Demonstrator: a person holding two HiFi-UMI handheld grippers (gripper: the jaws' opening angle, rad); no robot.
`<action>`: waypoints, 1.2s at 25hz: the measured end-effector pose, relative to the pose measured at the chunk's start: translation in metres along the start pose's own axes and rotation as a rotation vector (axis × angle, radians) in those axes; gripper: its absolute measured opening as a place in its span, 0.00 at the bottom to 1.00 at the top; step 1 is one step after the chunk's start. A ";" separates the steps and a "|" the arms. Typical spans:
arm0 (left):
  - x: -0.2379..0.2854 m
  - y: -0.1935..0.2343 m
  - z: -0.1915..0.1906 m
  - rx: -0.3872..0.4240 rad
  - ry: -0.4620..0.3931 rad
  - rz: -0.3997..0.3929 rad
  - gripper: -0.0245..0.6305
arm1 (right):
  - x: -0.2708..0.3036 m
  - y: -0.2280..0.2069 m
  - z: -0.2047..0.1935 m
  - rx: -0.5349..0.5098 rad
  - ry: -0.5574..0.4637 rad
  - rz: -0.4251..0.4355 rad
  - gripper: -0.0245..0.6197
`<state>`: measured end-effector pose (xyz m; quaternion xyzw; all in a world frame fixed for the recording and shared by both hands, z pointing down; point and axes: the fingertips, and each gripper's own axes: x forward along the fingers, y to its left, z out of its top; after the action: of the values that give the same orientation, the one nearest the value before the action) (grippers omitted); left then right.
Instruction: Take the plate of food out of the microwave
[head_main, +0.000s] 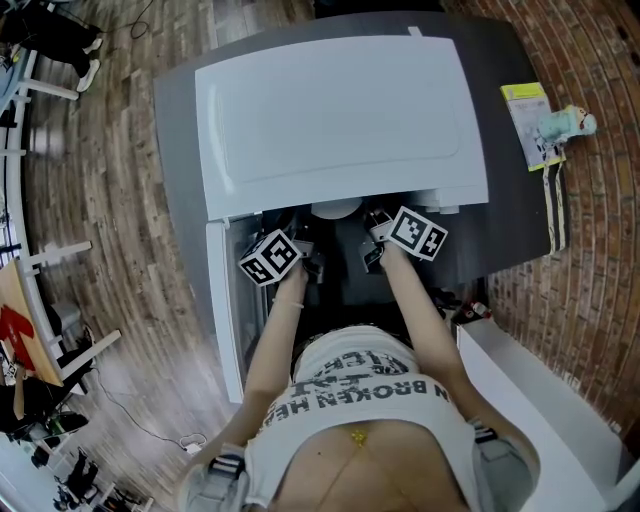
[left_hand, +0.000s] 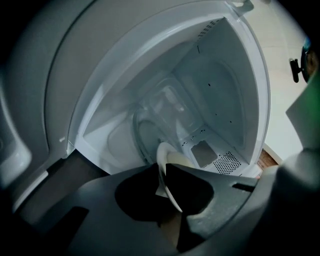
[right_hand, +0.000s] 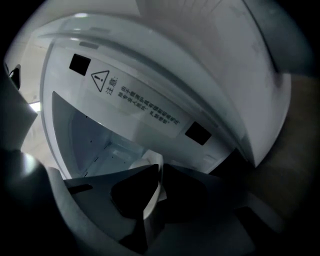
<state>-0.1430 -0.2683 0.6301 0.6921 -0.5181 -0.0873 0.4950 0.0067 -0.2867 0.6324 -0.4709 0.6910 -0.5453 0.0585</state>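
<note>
Fingers (left_hand: 197, 187) of the left gripper (left_hand: 164, 175) are pinched onto the rim of the white plate (left_hand: 163, 152), which shows edge-on as a thin curved line running between the pads. Fingers (right_hand: 185, 190) of the right gripper (right_hand: 160, 175) are likewise clamped on the plate's rim, and a white sliver of it stands between the dark pads. Seen from the head view, the two grippers hold the plate from opposite sides at the mouth of the white microwave (head_main: 340, 120). Its door (head_main: 228, 300) is swung open on the person's left. Being round, the plate has no long axis; a cream patch on one face may be the food, though the view is too dim to be sure.

Inside the upper frame, a label (right_hand: 145, 107) carries a warning triangle and "注意", followed by two lines of characters too small to read. The person's shirt (head_main: 360, 390) reads "IN BROKEN HE…". A yellow card (head_main: 527, 122) lies on the dark table (head_main: 510, 215), its print illegible.
</note>
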 end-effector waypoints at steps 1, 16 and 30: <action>-0.001 -0.001 0.000 0.003 -0.001 0.000 0.12 | -0.001 0.001 0.000 -0.008 0.002 0.002 0.09; -0.017 -0.012 -0.002 0.020 -0.003 0.001 0.12 | -0.017 0.013 -0.003 -0.064 0.011 0.016 0.09; -0.029 -0.022 -0.013 0.028 0.004 -0.017 0.12 | -0.037 0.013 -0.007 -0.076 0.007 0.009 0.09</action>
<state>-0.1338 -0.2373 0.6083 0.7034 -0.5124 -0.0826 0.4857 0.0146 -0.2557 0.6086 -0.4676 0.7136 -0.5201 0.0406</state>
